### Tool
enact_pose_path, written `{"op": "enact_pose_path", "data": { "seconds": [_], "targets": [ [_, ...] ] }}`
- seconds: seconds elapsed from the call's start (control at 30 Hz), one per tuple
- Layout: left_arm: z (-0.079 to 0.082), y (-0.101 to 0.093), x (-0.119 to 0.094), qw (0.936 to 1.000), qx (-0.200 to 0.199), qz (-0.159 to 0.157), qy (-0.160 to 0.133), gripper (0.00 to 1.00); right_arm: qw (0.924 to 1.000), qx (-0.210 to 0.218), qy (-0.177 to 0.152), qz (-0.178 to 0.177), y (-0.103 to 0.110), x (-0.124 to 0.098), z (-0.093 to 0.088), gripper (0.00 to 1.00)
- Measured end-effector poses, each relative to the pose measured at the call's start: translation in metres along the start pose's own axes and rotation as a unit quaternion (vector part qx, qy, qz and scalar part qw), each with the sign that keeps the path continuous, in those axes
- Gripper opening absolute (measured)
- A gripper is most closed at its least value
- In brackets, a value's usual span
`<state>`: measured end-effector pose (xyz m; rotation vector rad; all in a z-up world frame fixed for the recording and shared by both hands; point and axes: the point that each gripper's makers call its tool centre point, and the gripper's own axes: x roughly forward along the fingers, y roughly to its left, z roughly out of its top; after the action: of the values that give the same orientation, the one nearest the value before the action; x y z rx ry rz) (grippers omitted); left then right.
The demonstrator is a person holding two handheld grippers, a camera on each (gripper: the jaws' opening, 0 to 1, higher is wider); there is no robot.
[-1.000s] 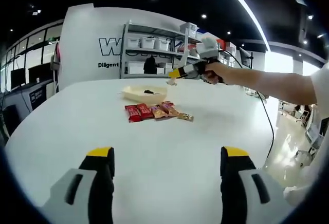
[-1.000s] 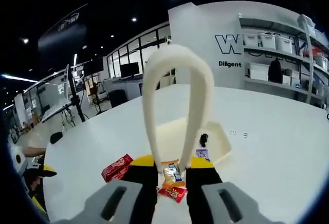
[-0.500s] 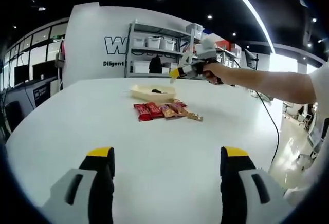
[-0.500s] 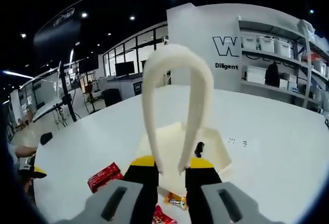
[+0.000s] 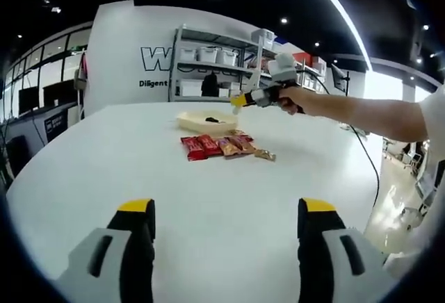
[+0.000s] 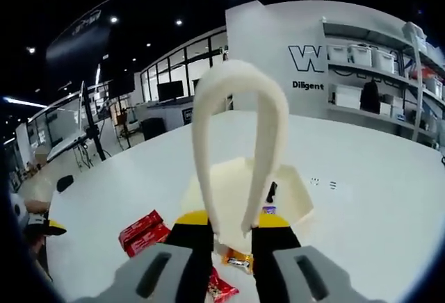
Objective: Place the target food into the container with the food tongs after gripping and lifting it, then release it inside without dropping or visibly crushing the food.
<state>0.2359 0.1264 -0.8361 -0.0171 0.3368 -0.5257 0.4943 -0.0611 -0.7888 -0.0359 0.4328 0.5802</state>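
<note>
Right gripper view: fingers (image 6: 232,228) clenched on 1 tongs (image 6: 240,136) above 1 container (image 6: 295,195); left fingers (image 5: 220,221) released.

Right gripper (image 6: 231,228) clamps cream tongs (image 6: 240,143) above container (image 6: 292,195), snack packets (image 6: 142,228) on table (image 6: 375,199).

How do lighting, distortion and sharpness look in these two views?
Left gripper view: bright and even; the white table carries soft glare, the ceiling is dark with spot lights, and fisheye bends the shelves; snack packets look small but fairly sharp. Right gripper view: the tongs held in the right claw loom large and slightly soft, and the tray behind them is readable.
</note>
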Motion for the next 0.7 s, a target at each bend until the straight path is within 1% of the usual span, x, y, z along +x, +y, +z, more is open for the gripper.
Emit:
{"op": "enact_pose_path", "data": {
  "seconds": [0.3, 0.37, 0.7],
  "targets": [
    [-0.001, -0.003, -0.003, 1.0, 0.003, -0.003, 0.0, 0.83, 0.9999, -0.005, -0.001, 0.013, 0.01, -0.013, -0.011, 0.14],
    [0.0, -0.004, -0.004, 1.0, 0.003, -0.003, -0.001, 0.82, 0.9999, -0.007, -0.001, 0.014, 0.011, -0.013, -0.012, 0.14],
    [-0.001, -0.009, -0.006, 1.0, 0.005, -0.006, -0.001, 0.82, 0.9997, -0.008, 0.01, 0.019, 0.012, -0.02, -0.03, 0.14]
  ]
}}
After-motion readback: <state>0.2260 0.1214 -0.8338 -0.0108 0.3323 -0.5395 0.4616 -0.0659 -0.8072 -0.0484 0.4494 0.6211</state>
